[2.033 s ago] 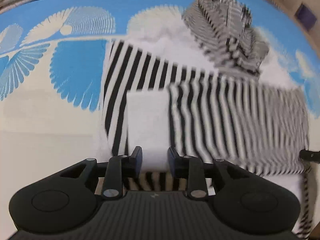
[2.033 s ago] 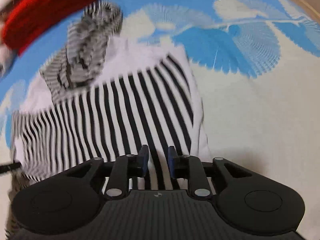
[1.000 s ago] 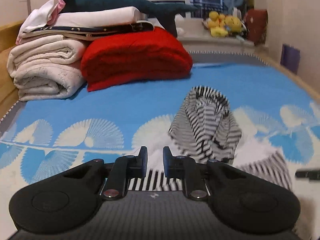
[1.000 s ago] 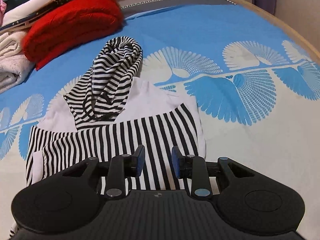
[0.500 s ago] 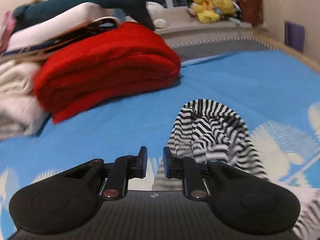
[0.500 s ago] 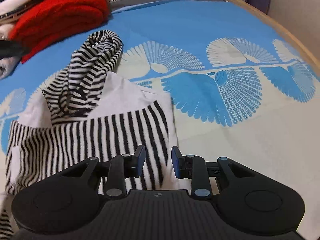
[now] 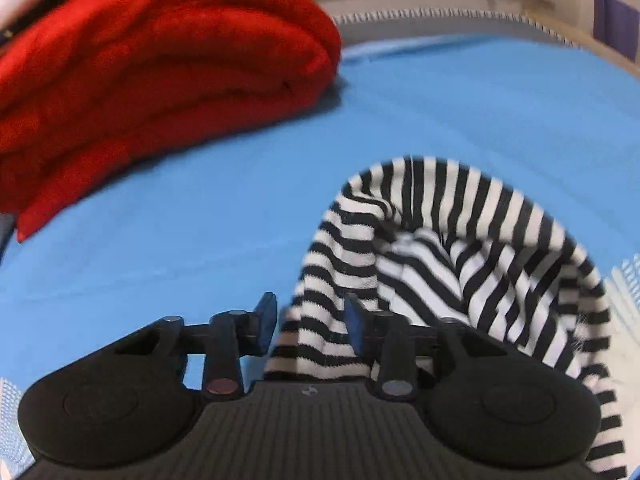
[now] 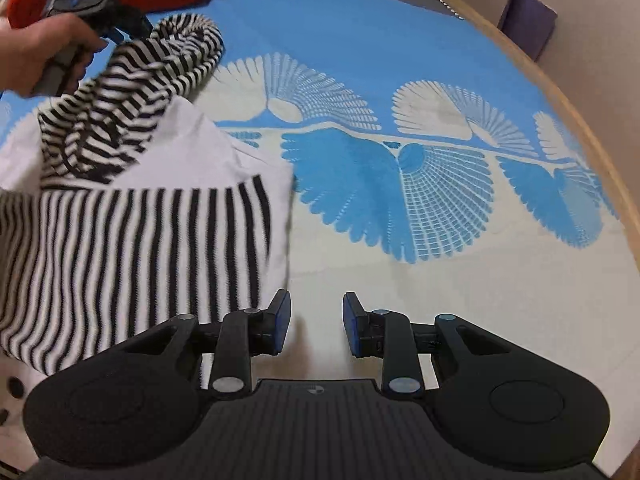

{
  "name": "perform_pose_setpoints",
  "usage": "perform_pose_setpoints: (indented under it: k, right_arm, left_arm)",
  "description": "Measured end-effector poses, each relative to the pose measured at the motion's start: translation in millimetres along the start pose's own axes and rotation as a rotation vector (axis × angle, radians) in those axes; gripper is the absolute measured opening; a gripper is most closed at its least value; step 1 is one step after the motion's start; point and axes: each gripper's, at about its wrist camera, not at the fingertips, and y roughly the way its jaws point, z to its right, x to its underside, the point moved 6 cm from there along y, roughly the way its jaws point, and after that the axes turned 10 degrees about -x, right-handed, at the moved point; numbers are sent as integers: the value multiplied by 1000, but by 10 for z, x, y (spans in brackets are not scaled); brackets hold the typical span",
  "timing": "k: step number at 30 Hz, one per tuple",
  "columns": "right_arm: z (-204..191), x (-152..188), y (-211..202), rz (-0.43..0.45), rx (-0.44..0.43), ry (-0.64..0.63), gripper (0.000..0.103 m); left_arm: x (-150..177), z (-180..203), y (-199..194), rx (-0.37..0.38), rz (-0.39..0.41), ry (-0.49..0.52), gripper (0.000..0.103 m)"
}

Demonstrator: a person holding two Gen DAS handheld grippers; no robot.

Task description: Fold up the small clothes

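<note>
**Left claw down at the hood, right claw waiting off the hem**

Since a second ago the left gripper (image 7: 310, 316) has swung down from a level look across the room and now points steeply at the striped hood (image 7: 440, 248). The right gripper (image 8: 316, 320) has sunk only a little and slid off the stripes to the garment's right.

In the left wrist view, the hood's near-left rim lies between the two fingers. The jaws stand apart and a sliver of blue shows between the left pad and the cloth, so no pinch is visible. The rest of the hood arches away ahead and to the right, open and rumpled. Beyond it is plain blue bedspread (image 7: 200, 220), then a folded red blanket (image 7: 160, 60) at the far left.

In the right wrist view, the jaws are apart with only cream bedspread between them. The striped body (image 8: 140, 248) lies just left of the left finger, its right edge close beside it. Farther up come the white shoulder panel (image 8: 192, 148) and the hood. A hand (image 8: 36, 52) holds the other claw at the hood's top left.
</note>
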Motion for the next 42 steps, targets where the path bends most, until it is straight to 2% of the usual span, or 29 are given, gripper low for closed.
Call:
perform_pose_setpoints:
  k: [2, 5, 9, 12, 14, 16, 17, 19, 21, 22, 23, 24, 25, 27, 29, 31, 34, 35, 36, 38, 41, 42]
  right_arm:
    - [-7, -5, -5, 0, -13, 2, 30]
    - [-19, -17, -28, 4, -22, 1, 30]
    - [3, -71, -94, 24, -32, 33, 30]
    - [-14, -113, -171, 44, -53, 48, 30]
    - [-26, -138, -234, 61, -67, 64, 30]
    - [-41, -165, -286, 77, -78, 79, 30]
    - [-51, -177, -313, 87, -82, 88, 30]
    - [-69, -189, -359, 104, -99, 110, 30]
    - [-79, -193, -401, 121, -123, 133, 30]
    - [-87, -192, -417, 128, -129, 140, 30]
    - [-92, -190, -434, 137, -136, 150, 30]
    - [-96, -191, -450, 146, -149, 164, 30]
    - [-99, -193, -461, 151, -172, 185, 30]
    - [-115, -199, -471, 157, -232, 240, 30]
    - [-145, -196, -437, 151, -298, 294, 30]
    - [-225, -176, -350, 124, -346, 317, 30]
    - [-351, -128, -166, 72, -389, 345, 33]
    - [-371, -112, -99, 57, -395, 364, 38]
    - [-393, -92, -25, 43, -396, 384, 44]
    - [-418, -73, 118, 18, -392, 413, 49]
    - [-430, -71, 293, -8, -381, 446, 49]
    - [-442, -73, 321, -9, -380, 452, 48]
  left_arm:
    - [-6, -37, -41, 17, 5, -5, 1]
    - [-36, -141, -398, 7, 107, 41, 1]
    - [154, -351, -1270, 53, 269, 101, 1]
    - [615, -483, -2218, 115, 448, 158, 1]
    - [1151, -548, -2891, 171, 557, 206, 1]
    - [1721, -595, -3375, 223, 579, 254, 1]
    - [2035, -598, -3560, 256, 552, 282, 1]
    - [2594, -682, -3810, 316, 429, 315, 1]
    - [2852, -892, -3916, 296, 303, 249, 6]
    - [2876, -1035, -3940, 261, 254, 164, 6]
    - [2852, -1205, -3960, 232, 224, 51, 13]
    - [2806, -1361, -3969, 235, 207, -51, 27]
    - [2745, -1503, -3950, 243, 193, -151, 32]
    - [2640, -1658, -3804, 251, 136, -309, 34]
    - [2546, -1649, -3502, 275, 20, -418, 34]
    - [2602, -1571, -3123, 280, -137, -496, 34]
    - [2820, -1407, -2747, 273, -368, -539, 38]
    - [2914, -1300, -2691, 282, -415, -549, 42]
    - [3047, -1272, -2679, 299, -445, -555, 48]
    - [3096, -1172, -2594, 315, -488, -553, 51]
    - [3109, -1080, -2562, 316, -481, -527, 51]
    - [3080, -1064, -2530, 297, -486, -509, 48]
